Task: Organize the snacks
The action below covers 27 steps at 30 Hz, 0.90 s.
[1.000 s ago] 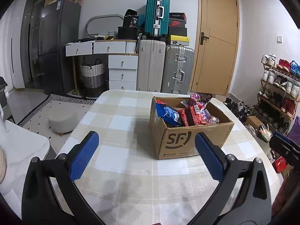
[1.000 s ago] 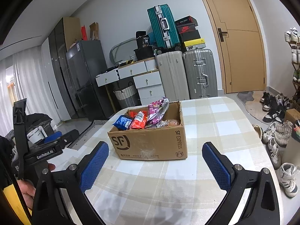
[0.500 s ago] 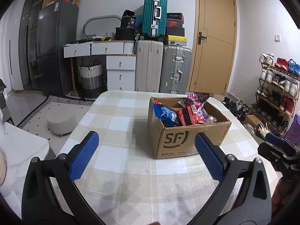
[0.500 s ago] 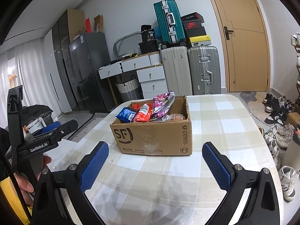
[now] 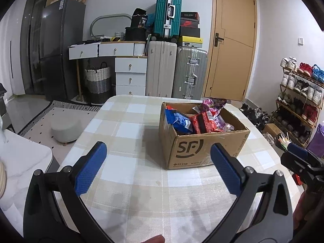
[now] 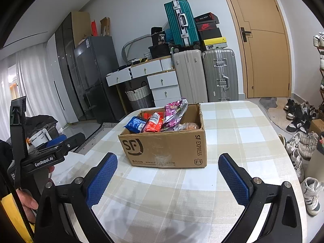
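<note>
A brown SF cardboard box (image 5: 204,147) (image 6: 164,147) stands on the checked table (image 5: 129,129) (image 6: 239,133). It holds a blue snack bag (image 5: 178,121) (image 6: 135,124), a red bag (image 5: 204,123) (image 6: 153,122) and a purple bag (image 5: 214,103) (image 6: 174,111). My left gripper (image 5: 158,168) is open and empty, above the table short of the box. My right gripper (image 6: 168,176) is open and empty, in front of the box. The right gripper also shows at the right edge of the left wrist view (image 5: 299,162), and the left gripper at the left of the right wrist view (image 6: 52,151).
Suitcases (image 5: 174,75), a white drawer unit (image 5: 129,75) and a dark fridge (image 5: 58,48) stand beyond the table. A shoe rack (image 5: 297,93) and loose shoes (image 6: 299,141) are on the right. A grey stool (image 5: 64,125) is on the floor at left.
Both grippers have drifted slightly, so the box sits a little differently in each view. Both stay open and empty.
</note>
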Available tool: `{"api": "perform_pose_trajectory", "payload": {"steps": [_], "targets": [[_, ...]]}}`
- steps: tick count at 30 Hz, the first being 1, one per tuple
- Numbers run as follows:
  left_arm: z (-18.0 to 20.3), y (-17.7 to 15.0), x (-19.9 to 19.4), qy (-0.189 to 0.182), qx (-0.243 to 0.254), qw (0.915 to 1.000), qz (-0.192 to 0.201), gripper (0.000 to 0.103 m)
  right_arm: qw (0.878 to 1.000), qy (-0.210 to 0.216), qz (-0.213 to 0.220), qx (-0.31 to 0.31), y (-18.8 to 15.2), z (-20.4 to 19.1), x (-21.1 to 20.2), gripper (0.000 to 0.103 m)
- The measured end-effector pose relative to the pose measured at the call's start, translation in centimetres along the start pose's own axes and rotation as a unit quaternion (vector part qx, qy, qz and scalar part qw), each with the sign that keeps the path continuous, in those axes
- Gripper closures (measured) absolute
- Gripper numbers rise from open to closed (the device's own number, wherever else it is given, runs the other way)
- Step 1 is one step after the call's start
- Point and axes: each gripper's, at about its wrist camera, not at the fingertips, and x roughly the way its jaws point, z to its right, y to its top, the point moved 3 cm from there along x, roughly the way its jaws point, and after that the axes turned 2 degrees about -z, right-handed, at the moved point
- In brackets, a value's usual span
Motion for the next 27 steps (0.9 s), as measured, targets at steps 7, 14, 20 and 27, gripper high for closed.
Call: {"api": "perform_pose_trajectory", "payload": {"steps": [7,14,20,27], "targets": [[0.15,-0.03,-0.07,-0.004,0.006,1.0000,-0.003,0.001,1.000,0.000,0.001,0.000,0.02,0.06,0.06,0.001],[0.20,-0.07,-0.25,-0.007,0.011,0.9999,0.000,0.001,1.000,-0.001,0.000,0.000,0.01,0.12,0.07,0.001],[0.36,-0.04,-0.50,-0.005,0.018,0.9998,0.007,0.001,1.000,0.000,-0.002,0.001,-0.04,0.13,0.08,0.001],[0.37,0.03,-0.45,0.003,0.019,0.9998,0.005,0.001,1.000,0.000,-0.002,0.000,-0.14,0.18,0.10,0.001]]}}
